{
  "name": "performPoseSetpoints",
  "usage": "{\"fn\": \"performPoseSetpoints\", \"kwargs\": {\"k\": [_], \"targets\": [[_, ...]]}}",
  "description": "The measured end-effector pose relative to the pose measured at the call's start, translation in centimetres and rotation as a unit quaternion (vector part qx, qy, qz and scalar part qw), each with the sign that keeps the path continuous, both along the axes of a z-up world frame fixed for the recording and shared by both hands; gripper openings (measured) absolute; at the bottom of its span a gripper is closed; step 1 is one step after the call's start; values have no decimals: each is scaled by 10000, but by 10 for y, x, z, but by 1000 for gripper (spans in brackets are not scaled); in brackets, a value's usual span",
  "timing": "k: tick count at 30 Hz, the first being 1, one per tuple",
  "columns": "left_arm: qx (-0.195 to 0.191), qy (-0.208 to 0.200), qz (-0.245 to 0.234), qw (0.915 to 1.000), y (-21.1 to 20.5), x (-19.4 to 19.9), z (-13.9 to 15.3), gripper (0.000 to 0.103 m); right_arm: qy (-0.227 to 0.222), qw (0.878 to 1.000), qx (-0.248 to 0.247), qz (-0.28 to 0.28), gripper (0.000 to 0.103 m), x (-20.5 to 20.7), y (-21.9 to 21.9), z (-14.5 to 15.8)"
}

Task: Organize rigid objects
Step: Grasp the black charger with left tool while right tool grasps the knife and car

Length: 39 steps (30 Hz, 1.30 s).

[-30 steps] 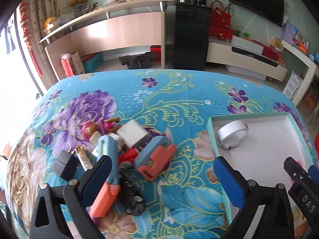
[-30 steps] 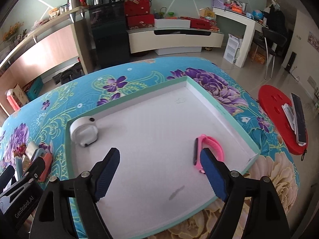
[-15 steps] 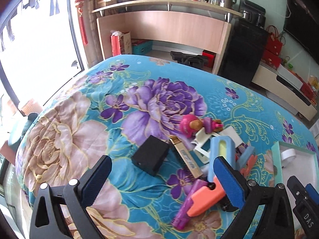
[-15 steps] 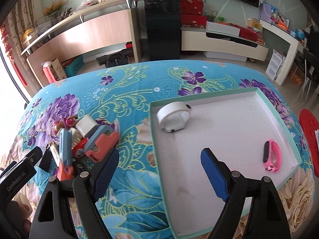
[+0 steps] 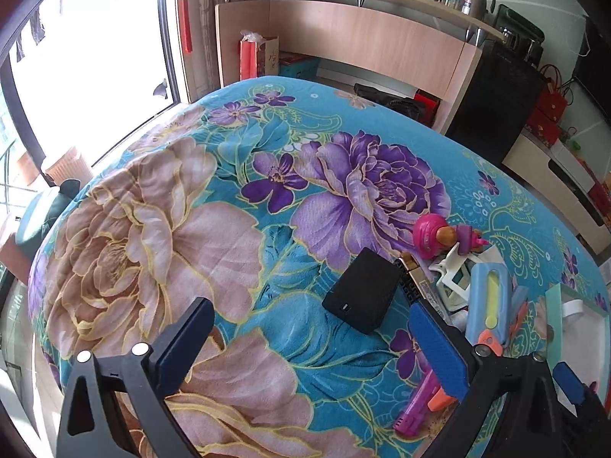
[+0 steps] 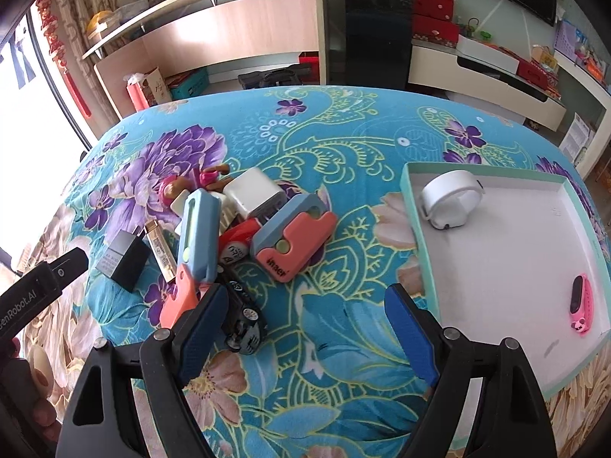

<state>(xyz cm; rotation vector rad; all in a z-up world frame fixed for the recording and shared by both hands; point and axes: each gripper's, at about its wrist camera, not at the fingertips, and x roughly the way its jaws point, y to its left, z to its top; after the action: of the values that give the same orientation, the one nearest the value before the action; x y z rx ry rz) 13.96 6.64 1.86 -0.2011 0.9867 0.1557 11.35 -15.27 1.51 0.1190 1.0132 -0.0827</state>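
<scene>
Left wrist view: low over floral cloth (image 5: pixel 160 229), facing far-left toward window. Right wrist view: higher, facing far wall, tray (image 6: pixel 414 206) right. Both share toy pile (image 5: pixel 485 297).

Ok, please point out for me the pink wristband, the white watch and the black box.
pink wristband (image 6: pixel 581 302): right wrist view, on its dark oval face.
white watch (image 6: pixel 450 198): right wrist view, on the curved band.
black box (image 5: pixel 362 291): left wrist view, on its top face.
</scene>
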Motion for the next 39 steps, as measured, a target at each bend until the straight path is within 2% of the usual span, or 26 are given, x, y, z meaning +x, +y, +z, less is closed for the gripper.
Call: {"fn": "performPoseSetpoints", "kwargs": {"k": [10,15,20,27,32,39], "targets": [[147,259,-33,9996,-3,11,-21,103,-99,9994,262,208,85,3,9,-4],[296,166,-141,9993,-6,19,-26,103,-137,9980,559,275,85,5,9,-3],[85,110,-336,9993,-10,30,-36,101,-99,9968,724,335,85,12,11,-3],[-7,-57,-592,9982,-12,34,-38,89,-195,9952,854,425,83,27,22,4],[-107,-144,-792,9967,-13,37,-40,75,-219,9956,676,612,69,34,34,1],[-100,-128,-1003,9948,-19,38,-43,53,-88,9951,713,686,49,40,40,-10]]}}
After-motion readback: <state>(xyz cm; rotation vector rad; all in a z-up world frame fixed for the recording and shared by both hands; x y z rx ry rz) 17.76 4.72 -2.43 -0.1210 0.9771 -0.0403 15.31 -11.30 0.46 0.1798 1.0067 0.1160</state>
